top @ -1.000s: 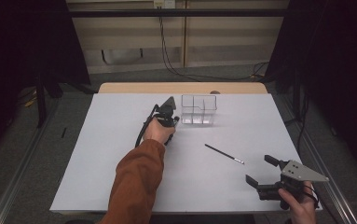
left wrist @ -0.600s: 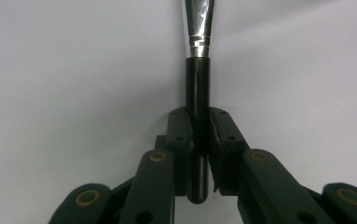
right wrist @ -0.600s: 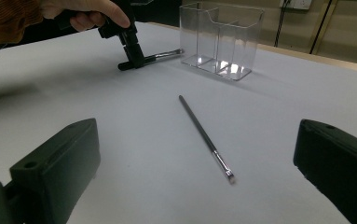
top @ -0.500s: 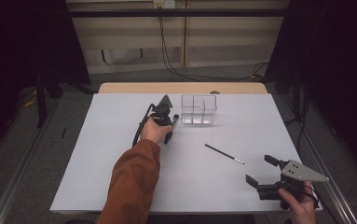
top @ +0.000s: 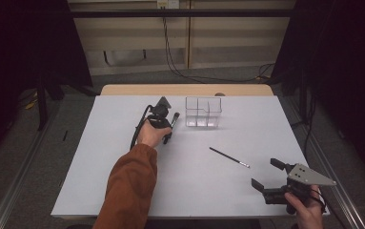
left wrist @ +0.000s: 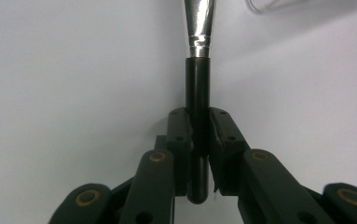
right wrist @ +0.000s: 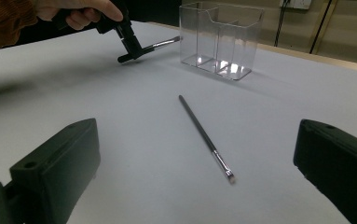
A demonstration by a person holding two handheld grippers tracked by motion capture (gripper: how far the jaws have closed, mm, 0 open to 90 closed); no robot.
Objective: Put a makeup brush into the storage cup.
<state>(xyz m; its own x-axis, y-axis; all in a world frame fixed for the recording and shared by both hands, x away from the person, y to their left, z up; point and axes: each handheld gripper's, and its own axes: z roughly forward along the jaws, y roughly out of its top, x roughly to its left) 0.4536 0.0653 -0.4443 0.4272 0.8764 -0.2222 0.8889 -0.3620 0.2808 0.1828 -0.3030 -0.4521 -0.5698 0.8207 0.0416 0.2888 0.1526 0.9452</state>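
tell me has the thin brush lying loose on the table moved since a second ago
No. The thin brush lies at the same spot and angle, in front of the clear organizer, as in both earlier high views.

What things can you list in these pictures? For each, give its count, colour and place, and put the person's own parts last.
Clear plastic organiser box with compartments: one, transparent, far middle of the sheet.
Thick black-handled brush with silver ferrule: one, black and silver, clamped in the left gripper, beside the box.
Thin black brush with silver tip: one, lying loose, right of centre.
White sheet: one, covering the table.
Wooden table: one, tan edge at the far side.
Left gripper: one, black, shut on the thick brush.
Right gripper: one, black, open, near right corner.
Orange-brown sleeve: one, left arm.
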